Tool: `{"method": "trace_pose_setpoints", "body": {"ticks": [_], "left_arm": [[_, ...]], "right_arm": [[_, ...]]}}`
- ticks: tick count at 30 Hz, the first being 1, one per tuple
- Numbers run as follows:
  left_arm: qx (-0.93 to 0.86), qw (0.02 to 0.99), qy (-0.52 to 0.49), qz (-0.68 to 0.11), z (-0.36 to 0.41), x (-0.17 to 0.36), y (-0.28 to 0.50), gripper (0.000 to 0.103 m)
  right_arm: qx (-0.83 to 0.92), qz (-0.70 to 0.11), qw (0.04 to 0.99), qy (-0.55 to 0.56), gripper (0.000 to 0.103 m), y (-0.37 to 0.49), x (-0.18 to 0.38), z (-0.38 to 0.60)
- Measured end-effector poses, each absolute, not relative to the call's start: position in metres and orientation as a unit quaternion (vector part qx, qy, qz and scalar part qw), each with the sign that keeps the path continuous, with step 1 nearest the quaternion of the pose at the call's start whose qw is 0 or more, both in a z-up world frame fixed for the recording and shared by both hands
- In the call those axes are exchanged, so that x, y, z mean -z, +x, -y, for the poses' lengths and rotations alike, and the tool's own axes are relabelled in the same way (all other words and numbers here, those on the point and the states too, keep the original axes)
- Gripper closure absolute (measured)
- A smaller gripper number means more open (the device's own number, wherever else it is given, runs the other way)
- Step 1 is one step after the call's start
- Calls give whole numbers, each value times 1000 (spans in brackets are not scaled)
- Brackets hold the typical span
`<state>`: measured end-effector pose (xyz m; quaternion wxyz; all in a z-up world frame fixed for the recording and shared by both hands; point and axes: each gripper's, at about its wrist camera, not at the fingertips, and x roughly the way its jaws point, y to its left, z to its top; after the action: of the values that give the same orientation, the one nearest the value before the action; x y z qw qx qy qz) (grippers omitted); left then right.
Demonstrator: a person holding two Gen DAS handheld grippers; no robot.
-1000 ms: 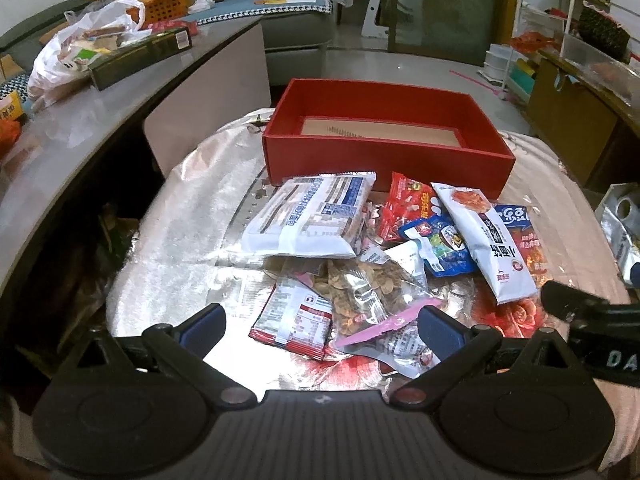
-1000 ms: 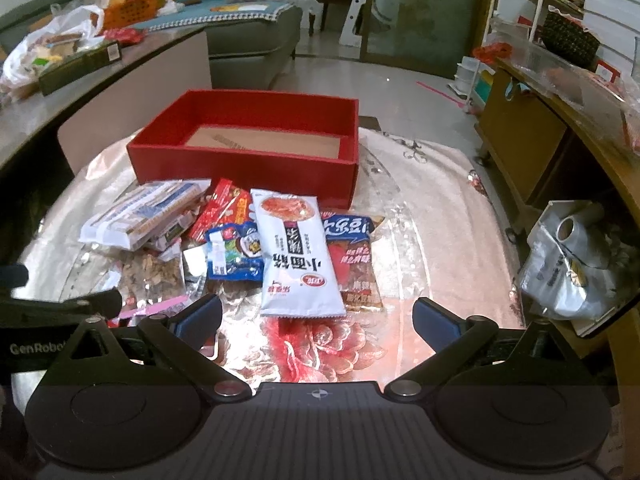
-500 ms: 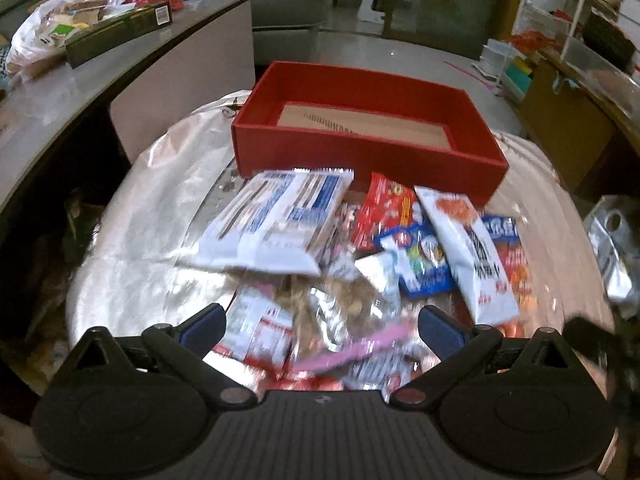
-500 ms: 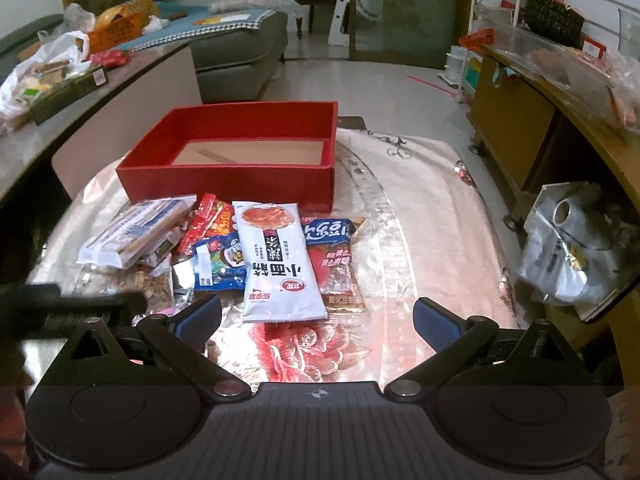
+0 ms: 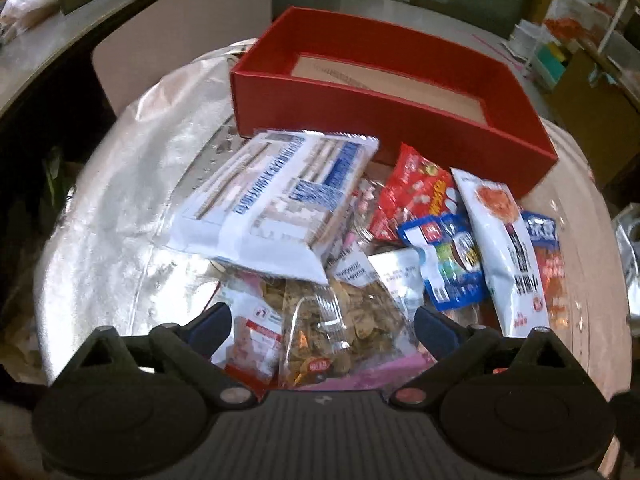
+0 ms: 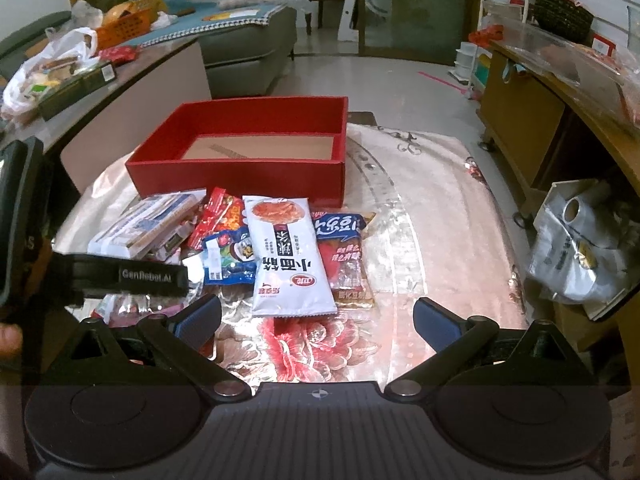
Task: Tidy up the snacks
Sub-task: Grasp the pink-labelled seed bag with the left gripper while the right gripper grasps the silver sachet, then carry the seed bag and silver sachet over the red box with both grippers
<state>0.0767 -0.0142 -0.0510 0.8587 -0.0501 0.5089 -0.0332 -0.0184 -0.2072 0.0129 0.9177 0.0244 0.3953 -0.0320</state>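
A red box (image 5: 392,120) (image 6: 236,178) stands open at the far side of the table, with only its cardboard floor showing inside. In front of it lies a pile of snack packets: a large white-blue pack (image 5: 280,196) (image 6: 148,224), a red packet (image 5: 412,196), a small blue packet (image 5: 452,264) and a long white packet (image 5: 504,248) (image 6: 288,256). My left gripper (image 5: 323,325) hangs low over the pile. Its jaws are closing, with a clear bag of seeds (image 5: 340,316) between them, and the pads do not press on the bag. My right gripper (image 6: 317,318) stands open over the flowered cloth, holding nothing.
The left tool's black housing (image 6: 120,276) reaches in from the left of the right wrist view. A curved counter (image 6: 132,80) with a plastic bag (image 6: 48,68) runs along the left. On the right are a wooden cabinet (image 6: 540,120) and a silver bag (image 6: 580,248).
The left gripper has come forward and down over the pile, so the seed bag now lies between its fingers, which stand a little closer together. The right gripper has hardly moved.
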Motion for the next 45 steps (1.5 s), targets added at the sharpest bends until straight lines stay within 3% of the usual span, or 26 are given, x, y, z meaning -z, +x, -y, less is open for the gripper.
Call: {"method": "trace_pose_setpoints", "body": {"ticks": [3,4,14,15,18,23,27,35,41,45], "left_arm": [[50,848,-59,-524,13,56,81,38],[53,844,-66,-529,11,57,80,41],[55,842,-51,-535,-14,50,55,44],[54,842,-45,-534,-12,50,55,42],[45,845,-46,-531,-9,53,59,24],[25,839,-28,-543,0,68,68,23],[17,838,-51,-543,-13,67,64,48],[7,849,-80,-523,-41,44,53,51],[25,860,-91,-502,-59,22,52,52],[51,855,-101,-506,-71,31,54,52]], "right_arm": [[31,-400,916,25,0,-17,-11,207],[31,-401,915,25,0,-17,-11,207],[15,-397,917,35,1,-21,-15,209],[15,-397,917,35,1,-20,-15,209],[13,-401,916,34,1,-19,-14,207],[15,-407,913,29,0,-20,-10,207],[12,-409,912,29,1,-21,-11,207],[-26,-417,908,30,4,-21,-12,194],[-65,-454,888,16,15,-15,4,169],[-79,-474,877,18,17,-8,16,152]]}}
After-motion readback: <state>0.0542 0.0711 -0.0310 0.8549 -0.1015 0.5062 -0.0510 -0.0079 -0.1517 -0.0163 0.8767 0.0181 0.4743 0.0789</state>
